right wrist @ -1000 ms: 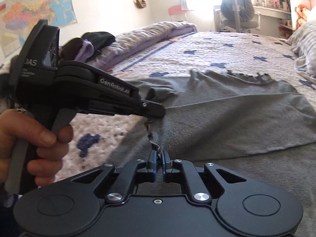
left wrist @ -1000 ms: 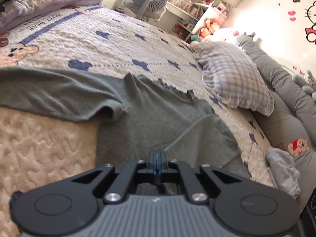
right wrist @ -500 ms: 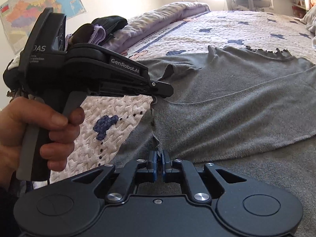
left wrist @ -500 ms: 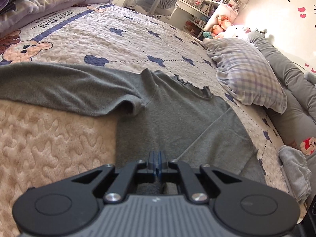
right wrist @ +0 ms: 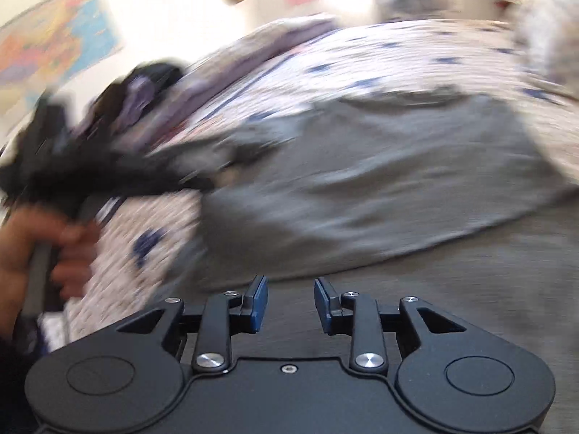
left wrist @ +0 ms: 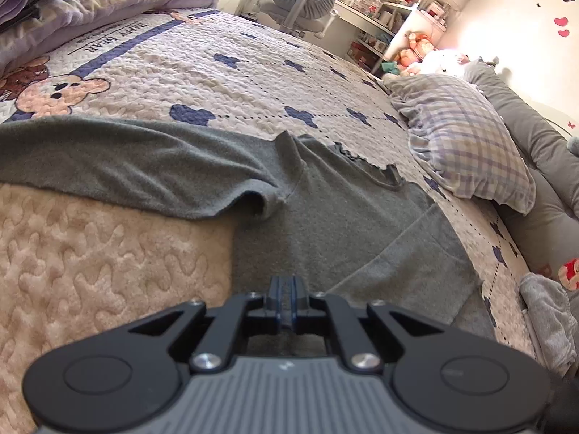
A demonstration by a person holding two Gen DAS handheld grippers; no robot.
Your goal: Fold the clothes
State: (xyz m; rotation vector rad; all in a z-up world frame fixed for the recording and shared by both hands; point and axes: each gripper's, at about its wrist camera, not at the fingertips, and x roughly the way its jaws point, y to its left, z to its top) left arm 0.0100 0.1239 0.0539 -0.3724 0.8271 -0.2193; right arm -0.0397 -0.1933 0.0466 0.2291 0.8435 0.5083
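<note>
- Grey long-sleeved top (left wrist: 336, 217) lies flat on the quilted bedspread (left wrist: 217, 72); ruffled neckline points toward the plaid pillow (left wrist: 466, 144).
- One sleeve is folded across the body of the top, its edge running diagonally on the side nearer the plaid pillow; the other sleeve stretches out flat on the side away from it.
- The lower part of the top rests on a beige textured blanket (left wrist: 90, 260) that covers the bedspread on the near side.
- Left gripper (left wrist: 287, 289): blue-padded fingers are pressed together, with grey fabric showing right at and behind the tips. Whether cloth is actually pinched between them cannot be told from this view.
- Right gripper (right wrist: 290, 303): jaws stand apart with a clear gap, nothing between the pads. Grey fabric of the top (right wrist: 380, 188) lies beneath and beyond the fingertips, not touching them as far as can be seen.
- Right wrist view is heavily motion-blurred; the left gripper (right wrist: 202, 184) shows as a dark smear at the top's edge, with the left hand (right wrist: 47, 249) gripping its handle.
- A small grey garment (left wrist: 546, 314) lies apart from the top, at the bedspread's edge beyond the plaid pillow.
</note>
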